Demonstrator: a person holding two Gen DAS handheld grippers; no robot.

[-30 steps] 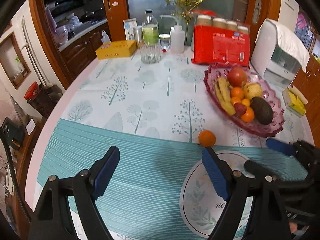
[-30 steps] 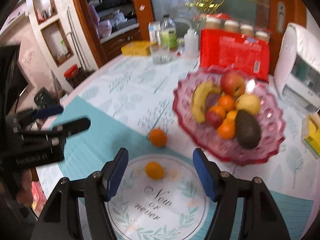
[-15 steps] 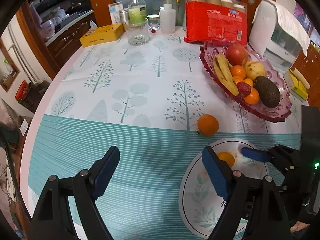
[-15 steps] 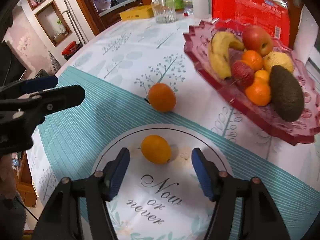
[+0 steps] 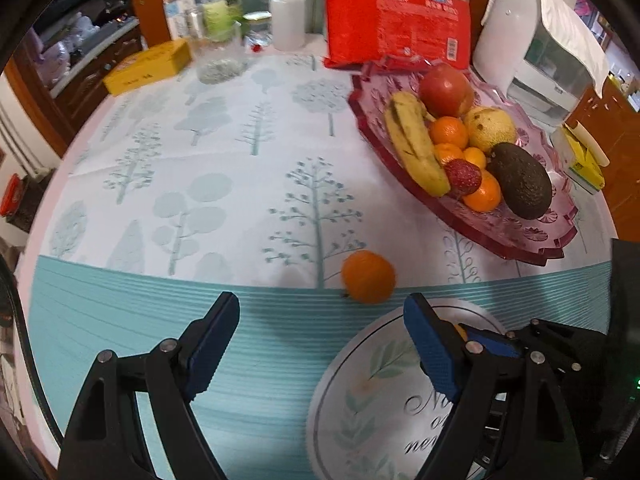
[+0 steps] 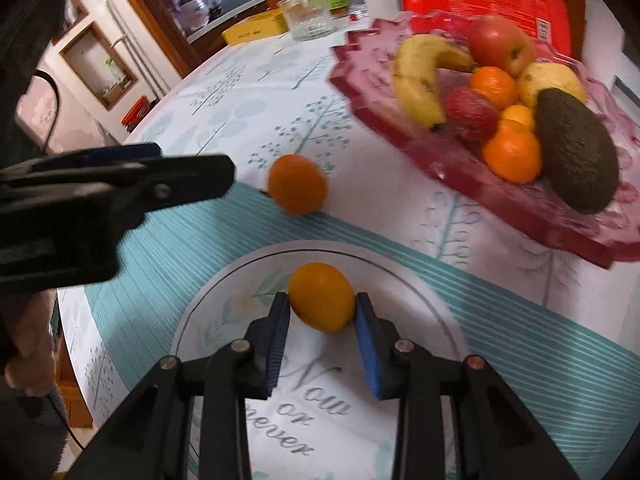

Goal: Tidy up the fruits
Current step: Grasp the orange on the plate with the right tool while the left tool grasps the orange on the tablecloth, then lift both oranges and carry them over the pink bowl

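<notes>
A small yellow-orange tangerine [image 6: 322,302] rests on the round "Now or never" mat [image 6: 420,300]. My right gripper [image 6: 322,314] has its jaws closing on it, and both blue pads press its sides. A deeper orange tangerine [image 5: 368,276] [image 6: 297,184] lies loose on the tablecloth just beyond the mat. My left gripper [image 5: 320,304] hovers open and empty in front of and slightly left of that fruit, apart from it. A pink glass fruit bowl [image 5: 500,240] [image 6: 440,168] at the right holds a banana, an apple, an avocado and several tangerines.
At the table's far edge stand a red package [image 5: 396,24], a white bottle [image 5: 286,20], a glass [image 5: 218,60] and a yellow box [image 5: 148,66]. A white appliance [image 5: 532,48] sits far right. The teal runner [image 5: 120,320] crosses the near side.
My right gripper came down over the mat and shut on the yellow-orange tangerine. My left gripper moved lower and closer to the loose tangerine, still open.
</notes>
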